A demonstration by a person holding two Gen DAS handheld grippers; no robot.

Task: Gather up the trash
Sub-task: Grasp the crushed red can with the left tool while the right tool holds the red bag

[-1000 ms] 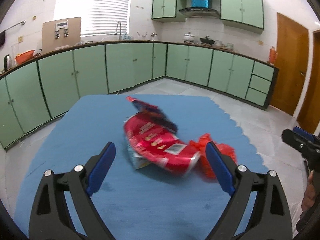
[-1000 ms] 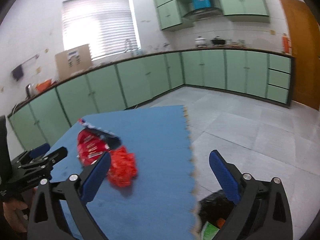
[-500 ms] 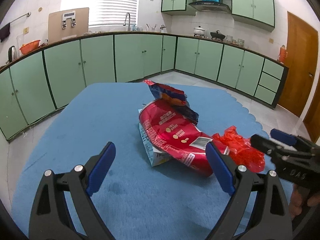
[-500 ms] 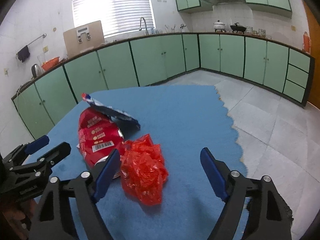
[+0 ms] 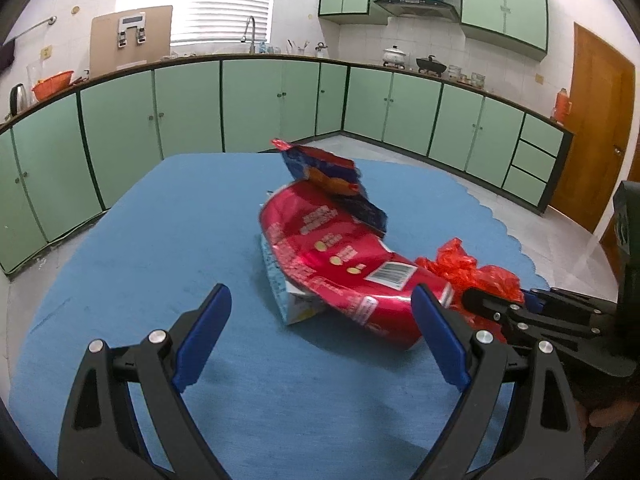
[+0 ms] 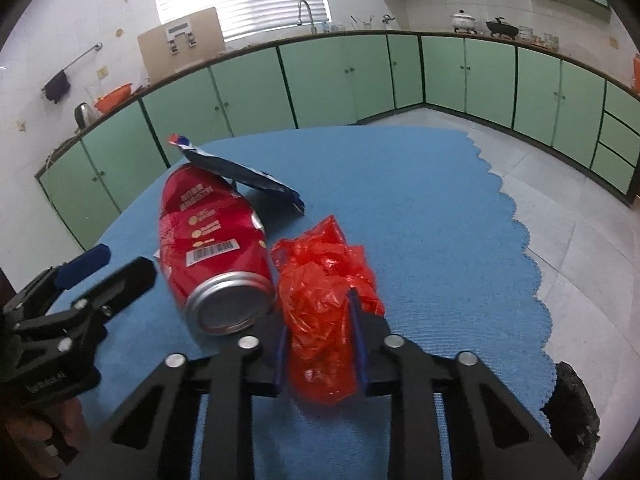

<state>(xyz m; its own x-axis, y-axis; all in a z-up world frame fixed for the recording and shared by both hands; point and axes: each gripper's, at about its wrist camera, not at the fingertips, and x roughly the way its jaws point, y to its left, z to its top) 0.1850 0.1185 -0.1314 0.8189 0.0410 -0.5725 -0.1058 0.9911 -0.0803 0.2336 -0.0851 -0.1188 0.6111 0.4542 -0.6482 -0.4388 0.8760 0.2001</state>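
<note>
My right gripper [image 6: 320, 336] is closing on the crumpled red plastic bag [image 6: 324, 280] near the blue mat's [image 6: 420, 208] right edge, my left gripper [image 5: 316, 336] gapes empty, so the red can [image 6: 212, 240] and blue wrapper [image 6: 244, 178] remain uncollected.

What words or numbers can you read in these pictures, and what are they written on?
Nothing reads clearly.
Red can: white print, yellow dots and a barcode, too small and blurred to read.
Blue snack wrapper: printing too blurred.
White carton under the can: tiny blue print, unreadable.
Left gripper body: a small white marking, upside down and blurred.
Red plastic bag: no writing seen.
</note>
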